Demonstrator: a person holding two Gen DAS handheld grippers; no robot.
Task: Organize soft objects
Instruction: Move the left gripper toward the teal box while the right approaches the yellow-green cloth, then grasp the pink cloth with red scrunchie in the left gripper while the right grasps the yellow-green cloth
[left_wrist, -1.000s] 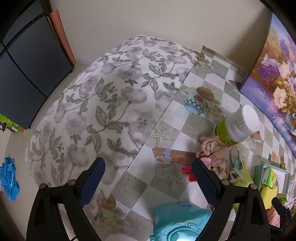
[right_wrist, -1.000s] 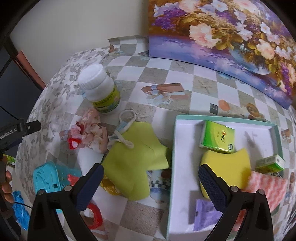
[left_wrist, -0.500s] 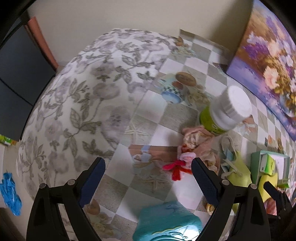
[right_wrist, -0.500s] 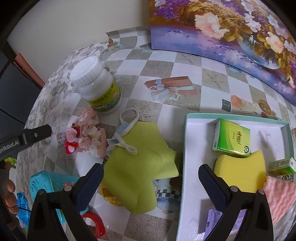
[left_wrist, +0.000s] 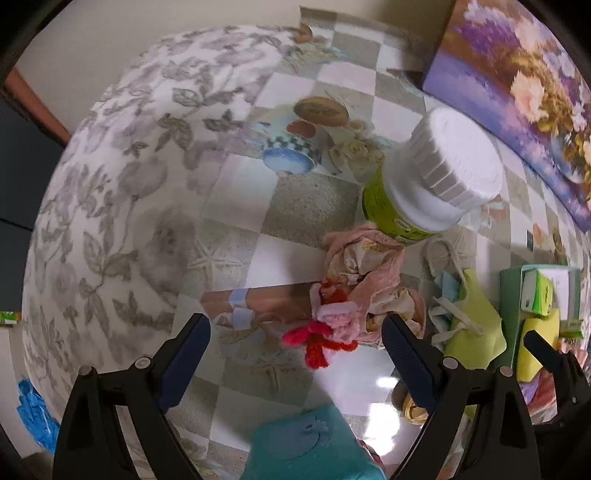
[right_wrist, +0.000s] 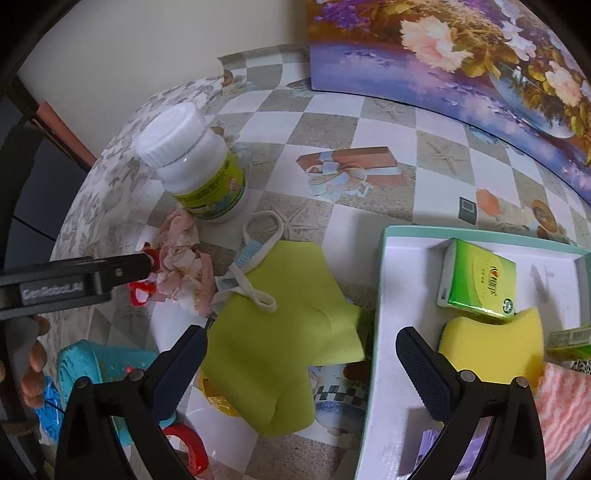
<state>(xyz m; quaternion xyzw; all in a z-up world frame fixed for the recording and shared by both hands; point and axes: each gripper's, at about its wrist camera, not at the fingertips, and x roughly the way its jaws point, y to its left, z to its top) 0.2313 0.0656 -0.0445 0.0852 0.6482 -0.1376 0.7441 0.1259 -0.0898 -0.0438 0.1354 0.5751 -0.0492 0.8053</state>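
Step in hand: left gripper (left_wrist: 295, 332) approaching the crumpled pink floral cloth bundle (left_wrist: 365, 280), fingers spread wide, empty. Bundle lies on the surface, just beside the white-capped green-label bottle (left_wrist: 424, 184). Next: straddle the bundle, close. Right gripper (right_wrist: 301, 354) wide, empty.

Bottle (right_wrist: 192, 166) behind cloth bundle (right_wrist: 181, 273) (touching); tray (right_wrist: 391, 295) right.

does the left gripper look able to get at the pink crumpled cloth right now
Probably yes: the left gripper is open with the pink crumpled cloth just ahead between its fingers, nothing over it; the white-capped bottle stands close behind.
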